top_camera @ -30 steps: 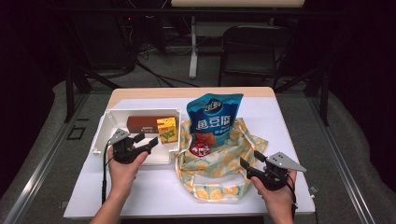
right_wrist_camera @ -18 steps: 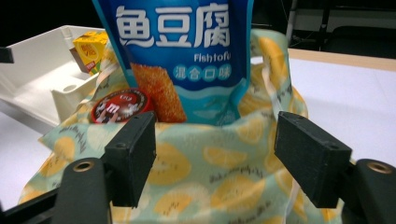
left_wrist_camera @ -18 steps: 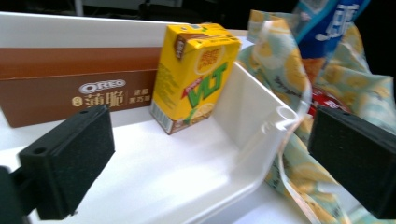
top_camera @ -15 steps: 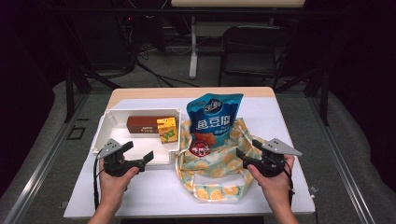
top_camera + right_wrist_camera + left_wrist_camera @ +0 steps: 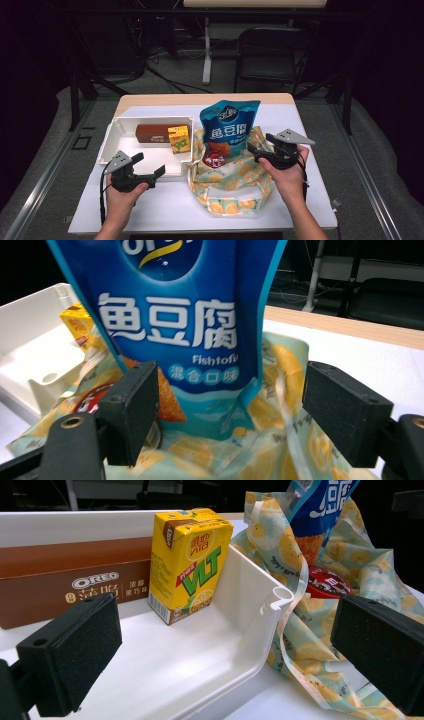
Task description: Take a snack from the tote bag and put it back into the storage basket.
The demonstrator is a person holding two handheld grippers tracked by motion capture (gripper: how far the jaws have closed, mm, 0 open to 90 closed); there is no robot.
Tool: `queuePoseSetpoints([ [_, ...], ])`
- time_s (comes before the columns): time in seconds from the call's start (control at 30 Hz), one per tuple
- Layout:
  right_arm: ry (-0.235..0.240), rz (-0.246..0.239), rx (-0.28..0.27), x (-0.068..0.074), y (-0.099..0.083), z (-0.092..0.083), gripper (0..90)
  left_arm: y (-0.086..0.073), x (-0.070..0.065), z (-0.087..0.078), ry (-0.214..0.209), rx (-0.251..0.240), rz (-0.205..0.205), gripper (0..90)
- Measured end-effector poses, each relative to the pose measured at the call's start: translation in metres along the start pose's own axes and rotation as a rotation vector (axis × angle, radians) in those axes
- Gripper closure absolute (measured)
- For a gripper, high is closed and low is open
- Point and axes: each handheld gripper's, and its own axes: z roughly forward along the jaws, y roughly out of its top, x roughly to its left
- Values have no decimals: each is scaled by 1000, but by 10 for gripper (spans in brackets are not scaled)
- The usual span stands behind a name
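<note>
Since a second ago the right gripper (image 5: 261, 151) has lifted from the table's near right to the fabric bag (image 5: 227, 187), its jaws opening further, empty; the left gripper (image 5: 148, 171) has backed off the white bin (image 5: 114, 137), jaws wide and empty. The bag hides the fish tofu pouch's (image 5: 180, 315) base. The pouch stands upright in the bag, just beyond the right jaws. The bin's corner touches the bag.
</note>
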Motion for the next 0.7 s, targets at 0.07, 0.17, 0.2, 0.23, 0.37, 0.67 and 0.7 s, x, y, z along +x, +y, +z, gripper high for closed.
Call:
queuePoseSetpoints([
  [0.07,-3,-1,4,-2,3,4,217,0,0,0,-2,-1,-2,1],
  [0.17,-9,-7,15,-6,6,11,213,-1,1,0,-2,0,-5,1],
  [0.2,-7,-8,18,-8,8,13,215,-1,1,0,-3,1,-5,2],
  [0.23,-6,-9,19,-9,9,14,218,-1,1,0,-4,1,-6,1],
  [0.37,3,-14,24,-11,14,21,210,-1,2,1,-5,4,-11,2],
  [0.67,38,-46,19,-12,26,41,206,-2,3,1,-7,8,-14,4],
  [0.7,45,-49,21,-11,27,43,208,-2,3,1,-7,8,-15,4],
])
